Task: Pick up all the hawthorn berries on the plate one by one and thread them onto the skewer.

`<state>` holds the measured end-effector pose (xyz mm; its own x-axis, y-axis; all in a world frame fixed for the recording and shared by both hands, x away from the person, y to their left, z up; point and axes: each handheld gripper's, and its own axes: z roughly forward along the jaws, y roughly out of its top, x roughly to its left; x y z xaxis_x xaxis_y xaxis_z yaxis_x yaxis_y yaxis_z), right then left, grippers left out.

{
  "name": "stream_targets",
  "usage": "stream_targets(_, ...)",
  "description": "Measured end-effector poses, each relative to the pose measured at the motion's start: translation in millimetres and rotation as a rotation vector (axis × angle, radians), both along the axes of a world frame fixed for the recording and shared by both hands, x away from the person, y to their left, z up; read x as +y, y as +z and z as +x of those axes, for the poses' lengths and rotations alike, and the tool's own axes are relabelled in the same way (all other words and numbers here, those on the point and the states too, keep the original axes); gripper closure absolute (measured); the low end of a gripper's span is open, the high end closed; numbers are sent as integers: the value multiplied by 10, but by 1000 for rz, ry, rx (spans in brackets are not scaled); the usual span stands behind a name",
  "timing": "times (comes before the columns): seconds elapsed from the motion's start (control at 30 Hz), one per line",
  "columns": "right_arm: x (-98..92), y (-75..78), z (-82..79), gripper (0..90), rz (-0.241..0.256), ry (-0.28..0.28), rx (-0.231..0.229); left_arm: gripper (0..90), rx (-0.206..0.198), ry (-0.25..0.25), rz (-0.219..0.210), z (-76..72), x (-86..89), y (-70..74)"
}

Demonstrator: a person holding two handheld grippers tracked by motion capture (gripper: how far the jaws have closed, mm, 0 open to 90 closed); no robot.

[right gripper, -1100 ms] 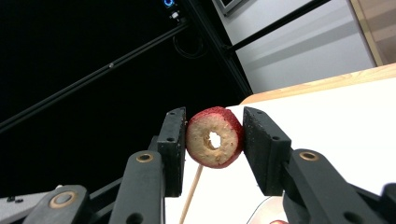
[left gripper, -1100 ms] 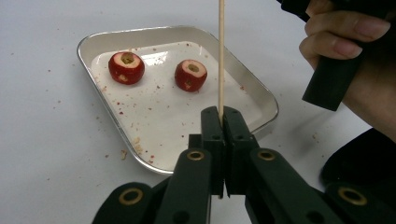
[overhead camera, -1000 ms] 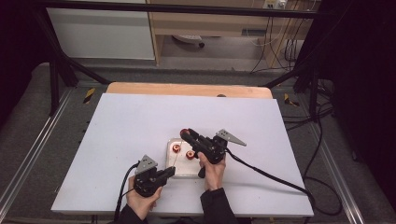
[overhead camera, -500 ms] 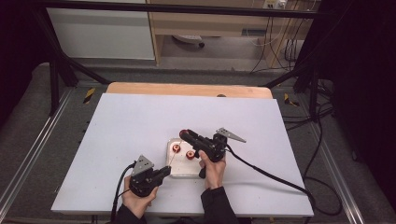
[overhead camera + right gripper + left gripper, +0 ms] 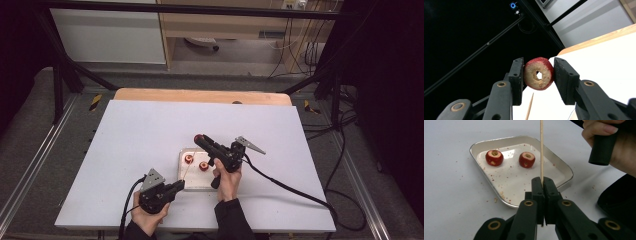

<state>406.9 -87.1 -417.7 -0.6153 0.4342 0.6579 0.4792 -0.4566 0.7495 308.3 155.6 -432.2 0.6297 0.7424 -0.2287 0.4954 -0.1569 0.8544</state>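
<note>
Left gripper (image 5: 541, 185): your jaws are pressed together on a thin wooden skewer (image 5: 541, 150), pinched low on its shaft so the long free end stands up over the tray, ready, I judge, to take fruit.
Right gripper (image 5: 538, 75): your jaws are clamped on one cored red fruit piece (image 5: 539, 73), one jaw on each side of its red skin. That leaves the cut face and its centre hole clear, likely so the skewer can pass through.
Right gripper position: in the high view it (image 5: 201, 140) is lifted above the tray's far edge, its nose tipped up and away from you.
Skewer tip: it shows just below the held fruit in the right gripper view, apart from the hole.
Tray (image 5: 566, 168): a shallow metal one on the white tabletop (image 5: 135, 130), between your hands, dusted with crumbs.
Count: three fruit pieces, one held and two (image 5: 494, 157) (image 5: 527, 159) lying in the tray; one skewer; one tray.
</note>
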Motion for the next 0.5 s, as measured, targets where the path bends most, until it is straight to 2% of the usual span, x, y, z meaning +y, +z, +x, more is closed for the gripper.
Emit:
stream_targets(0.37,8,-5,-18,616,28,-1,-11,884,11,16,-18,7,-20,-2)
stream_targets(0.5,11,-12,-24,617,28,1,-10,884,1,20,-12,4,-23,-6)
